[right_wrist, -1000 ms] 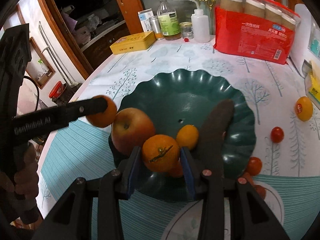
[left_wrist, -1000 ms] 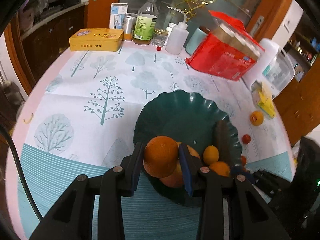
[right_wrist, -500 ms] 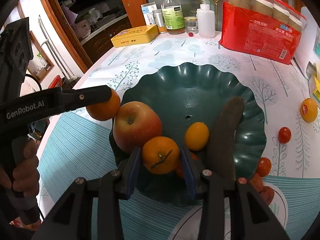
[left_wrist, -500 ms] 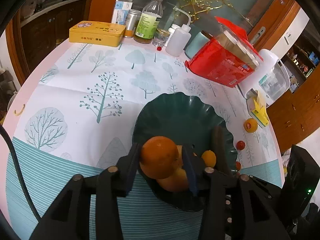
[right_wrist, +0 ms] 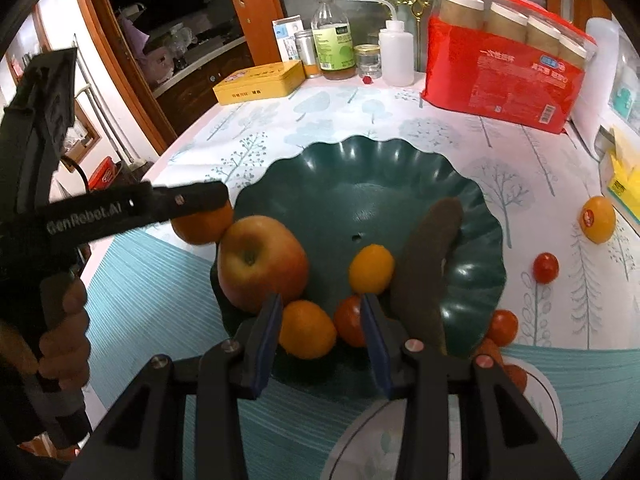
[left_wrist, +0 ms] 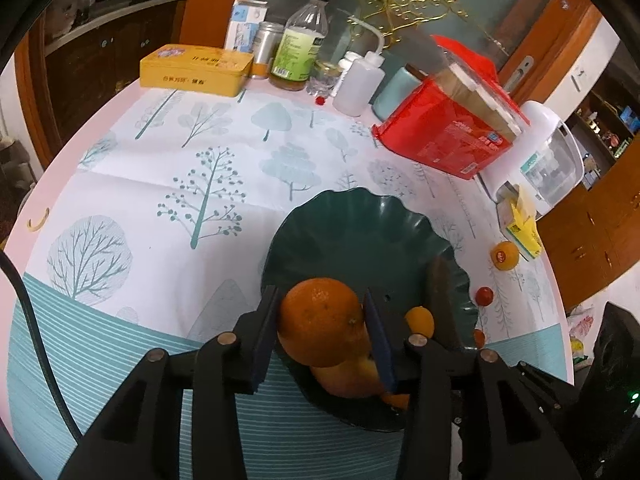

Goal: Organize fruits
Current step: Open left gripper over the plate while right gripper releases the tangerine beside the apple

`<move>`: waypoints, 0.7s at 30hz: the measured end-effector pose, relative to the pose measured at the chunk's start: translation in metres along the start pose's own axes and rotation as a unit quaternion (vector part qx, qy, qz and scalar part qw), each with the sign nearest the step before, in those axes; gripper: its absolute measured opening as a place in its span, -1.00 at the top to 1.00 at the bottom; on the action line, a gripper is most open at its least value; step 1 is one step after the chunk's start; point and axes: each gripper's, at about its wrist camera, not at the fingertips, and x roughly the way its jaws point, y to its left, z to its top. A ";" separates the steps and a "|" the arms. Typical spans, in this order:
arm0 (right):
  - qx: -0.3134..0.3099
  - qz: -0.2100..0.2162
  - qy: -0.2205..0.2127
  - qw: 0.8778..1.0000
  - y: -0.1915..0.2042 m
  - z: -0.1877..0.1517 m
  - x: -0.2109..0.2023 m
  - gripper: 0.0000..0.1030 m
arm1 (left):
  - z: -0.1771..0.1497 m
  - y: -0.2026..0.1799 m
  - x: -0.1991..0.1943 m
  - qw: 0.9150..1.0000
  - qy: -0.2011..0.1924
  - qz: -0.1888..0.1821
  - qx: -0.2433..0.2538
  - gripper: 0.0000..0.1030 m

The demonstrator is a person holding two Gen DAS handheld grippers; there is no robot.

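My left gripper [left_wrist: 322, 330] is shut on a large orange [left_wrist: 320, 322] and holds it over the near left rim of the dark green scalloped bowl [left_wrist: 352, 232]; it also shows in the right wrist view [right_wrist: 208, 200]. My right gripper [right_wrist: 320, 320] is open at the bowl's [right_wrist: 360, 184] near rim, its jaws either side of a small orange [right_wrist: 306, 334] and a red tomato [right_wrist: 350, 322] that lie in the bowl. An apple [right_wrist: 262, 262], a small yellow citrus [right_wrist: 371, 269] and a dark long fruit [right_wrist: 430, 268] also lie in the bowl.
On the cloth right of the bowl lie a stickered orange [right_wrist: 597, 219], a cherry tomato [right_wrist: 545, 267] and more tomatoes [right_wrist: 502, 327]. At the back stand a yellow tin [left_wrist: 196, 70], bottles [left_wrist: 300, 52], a squeeze bottle [left_wrist: 358, 80] and a red pack of cups [left_wrist: 448, 136].
My right gripper has opened and let go of the small orange, which now lies in the bowl beside a tomato. My left gripper, with the large orange, has moved slightly further over the bowl's rim.
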 end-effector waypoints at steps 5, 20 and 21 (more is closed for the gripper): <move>0.006 -0.011 0.010 1.000 -0.004 -0.012 -0.006 0.21 | 0.011 -0.012 -0.005 1.000 -0.020 -0.020 0.010 0.21; 0.018 -0.030 0.024 0.999 -0.022 -0.040 -0.027 0.21 | 0.021 -0.035 0.017 1.000 -0.004 0.010 0.028 0.09; 0.022 -0.030 0.023 0.999 -0.025 -0.041 -0.029 0.21 | 0.021 -0.036 0.017 0.999 -0.003 0.012 0.029 0.04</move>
